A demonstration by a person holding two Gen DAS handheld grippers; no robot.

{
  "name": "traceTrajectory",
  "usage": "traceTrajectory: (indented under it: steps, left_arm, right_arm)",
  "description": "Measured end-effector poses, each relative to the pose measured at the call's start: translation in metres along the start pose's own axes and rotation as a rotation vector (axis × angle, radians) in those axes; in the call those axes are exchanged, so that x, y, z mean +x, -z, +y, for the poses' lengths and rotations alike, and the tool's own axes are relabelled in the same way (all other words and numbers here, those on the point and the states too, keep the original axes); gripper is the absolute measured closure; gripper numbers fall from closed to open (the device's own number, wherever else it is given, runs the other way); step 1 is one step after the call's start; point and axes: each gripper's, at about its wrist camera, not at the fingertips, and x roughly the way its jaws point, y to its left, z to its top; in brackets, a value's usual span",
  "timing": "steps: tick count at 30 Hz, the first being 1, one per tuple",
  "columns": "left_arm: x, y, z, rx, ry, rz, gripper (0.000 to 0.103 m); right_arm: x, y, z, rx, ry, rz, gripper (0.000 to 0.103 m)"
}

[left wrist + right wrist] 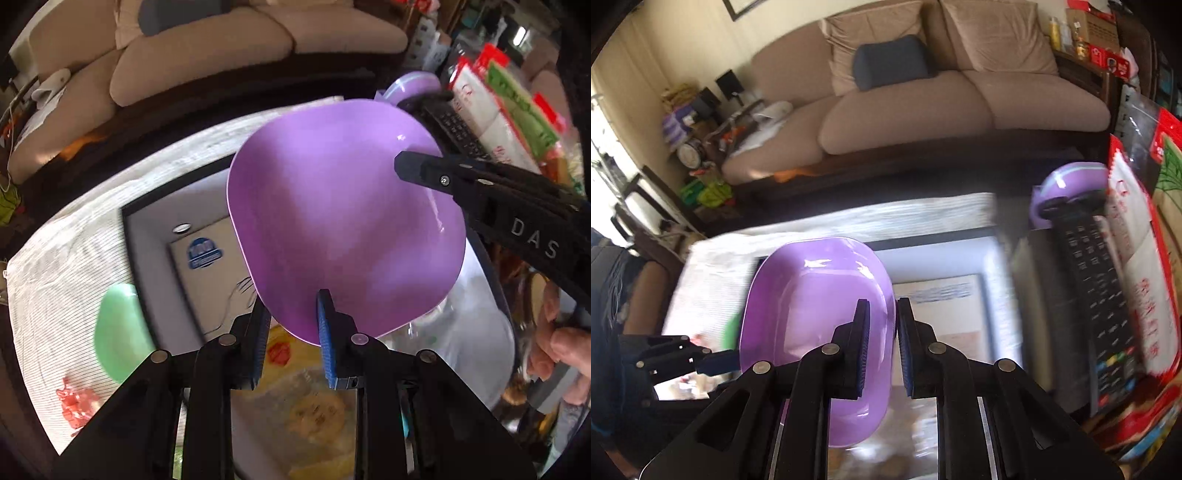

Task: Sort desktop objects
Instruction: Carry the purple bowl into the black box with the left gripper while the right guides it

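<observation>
A purple square bowl (343, 221) is held in the air above the table, tilted toward the camera. My left gripper (293, 347) pinches its near rim, one finger inside and one under the bowl. My right gripper (882, 350) clamps the bowl's (812, 325) right rim, one finger inside and one outside; it shows in the left wrist view (410, 166) reaching in from the right. A green bowl (118, 332) lies on the striped cloth (55, 266) at the left.
A framed picture (166, 236) lies flat on the table under the bowl. A black remote (1097, 295), a purple helmet-like object (1067, 184) and red-and-white snack bags (1137, 258) stand at the right. A yellow packet (306, 406) lies below my left gripper. A sofa (923, 103) is behind.
</observation>
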Motion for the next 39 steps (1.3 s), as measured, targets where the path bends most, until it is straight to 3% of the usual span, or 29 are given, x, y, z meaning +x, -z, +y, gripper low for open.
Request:
traceTrajectory:
  steps: [7, 9, 10, 11, 18, 21, 25, 28, 30, 32, 35, 38, 39]
  left_arm:
    - [0.070, -0.028, -0.022, -0.023, -0.021, 0.106, 0.079]
    - [0.081, -0.032, -0.025, -0.023, -0.032, 0.122, 0.080]
    - [0.085, -0.033, -0.026, -0.023, -0.035, 0.128, 0.079]
    - [0.087, -0.035, -0.026, -0.032, -0.027, 0.129, 0.079]
    - [0.091, -0.036, -0.019, -0.090, 0.030, 0.146, 0.078]
    - [0.085, -0.033, -0.017, -0.133, 0.081, 0.138, 0.078]
    - [0.069, -0.034, -0.009, -0.159, 0.015, 0.077, 0.077]
    - [0.068, -0.037, 0.003, -0.193, 0.009, 0.075, 0.077]
    - [0.077, -0.037, 0.005, -0.215, 0.057, 0.099, 0.077]
    - [0.086, -0.034, 0.008, -0.231, 0.132, 0.119, 0.077]
    - [0.091, -0.031, 0.008, -0.255, 0.222, 0.120, 0.074]
    - [0.077, -0.026, 0.012, -0.272, 0.224, 0.085, 0.066]
    - [0.066, -0.022, 0.014, -0.266, 0.216, 0.069, 0.059]
  right_arm:
    - [0.052, -0.002, -0.022, -0.174, 0.234, 0.122, 0.085]
    - [0.057, 0.000, -0.019, -0.236, 0.291, 0.131, 0.080]
    - [0.056, 0.001, -0.017, -0.265, 0.310, 0.122, 0.070]
    - [0.051, 0.002, -0.016, -0.282, 0.314, 0.105, 0.068]
    - [0.010, 0.013, -0.027, -0.246, 0.255, -0.041, 0.054]
    - [-0.003, 0.019, -0.044, -0.128, 0.162, -0.047, 0.054]
    - [-0.012, 0.027, -0.048, -0.102, 0.123, -0.049, 0.054]
    - [-0.007, 0.031, -0.043, -0.082, 0.053, 0.006, 0.054]
    - [0.001, 0.032, -0.039, -0.090, 0.050, 0.047, 0.054]
    - [0.002, 0.031, -0.034, -0.110, 0.083, 0.041, 0.054]
    - [-0.009, 0.033, -0.039, -0.059, 0.044, 0.016, 0.054]
    - [-0.021, 0.038, -0.043, -0.020, 0.020, -0.004, 0.054]
    - [-0.025, 0.040, -0.042, -0.016, 0.023, -0.012, 0.054]
